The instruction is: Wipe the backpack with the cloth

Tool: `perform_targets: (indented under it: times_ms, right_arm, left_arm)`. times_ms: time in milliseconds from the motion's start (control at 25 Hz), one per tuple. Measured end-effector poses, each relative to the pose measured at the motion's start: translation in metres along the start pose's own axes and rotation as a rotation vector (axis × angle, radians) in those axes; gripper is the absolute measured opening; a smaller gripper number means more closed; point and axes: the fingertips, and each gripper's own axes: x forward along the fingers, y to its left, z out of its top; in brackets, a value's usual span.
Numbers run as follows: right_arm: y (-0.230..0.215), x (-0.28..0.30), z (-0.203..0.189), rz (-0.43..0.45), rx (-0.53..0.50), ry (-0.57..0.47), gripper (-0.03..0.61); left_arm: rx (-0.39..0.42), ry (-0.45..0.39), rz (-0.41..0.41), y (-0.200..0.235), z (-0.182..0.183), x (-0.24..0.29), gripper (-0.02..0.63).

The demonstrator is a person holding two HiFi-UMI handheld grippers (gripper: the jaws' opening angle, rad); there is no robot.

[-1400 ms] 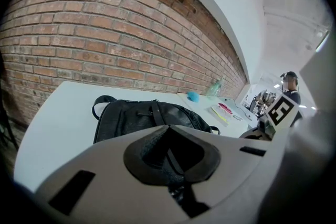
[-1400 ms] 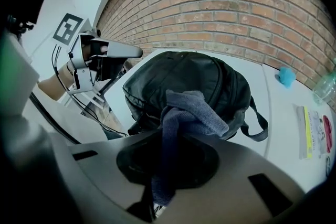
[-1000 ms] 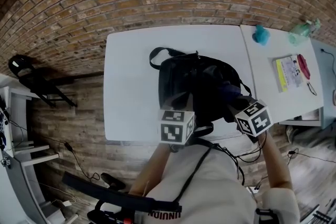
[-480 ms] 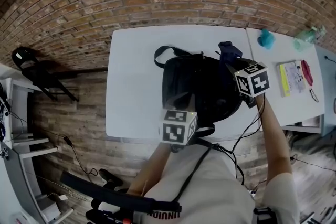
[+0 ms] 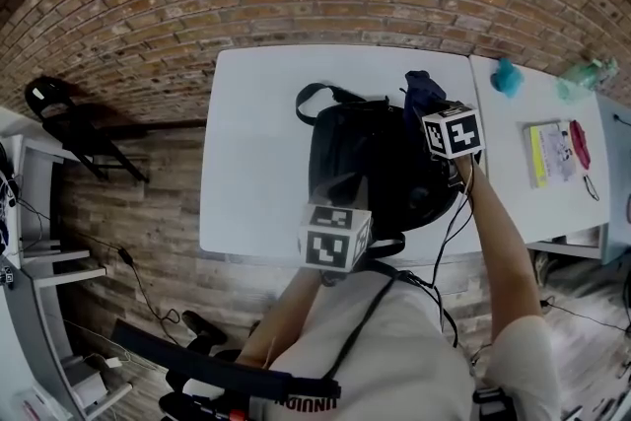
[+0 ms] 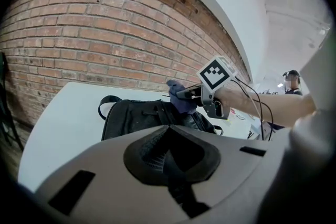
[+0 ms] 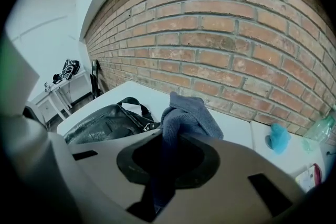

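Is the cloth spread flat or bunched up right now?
Bunched: the cloth rises in crumpled folds from the right gripper, whose jaws pinch it; not laid flat.

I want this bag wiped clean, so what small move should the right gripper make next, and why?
Probably lower the right gripper until the blue cloth presses on the black backpack, then draw it back toward the person. The cloth is clamped in its jaws over the bag's far end and seems lifted clear of the surface, so no wiping contact shows yet.

Head view steeply down; gripper views low, close, toward one backpack (image 5: 385, 175)
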Motion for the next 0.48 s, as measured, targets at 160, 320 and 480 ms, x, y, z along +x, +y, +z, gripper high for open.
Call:
perform_targets:
  times_ms: [160,320,480]
  right_arm:
    - [0.003,0.006,-0.011,0.004,-0.008,0.030,0.038]
    - [0.004,0.006,-0.019,0.002,-0.025,0.044,0.038]
    - [0.009,0.002,-0.023,0.011,-0.049,0.040,0.038]
  left_arm:
    - [-0.003,-0.002,0.002,0.002,0.000,0.000,0.005]
    - [-0.010,-0.001,0.005,0.005,-0.001,0.000,0.005]
    - [-0.015,-0.001,0.007,0.006,-0.001,0.000,0.005]
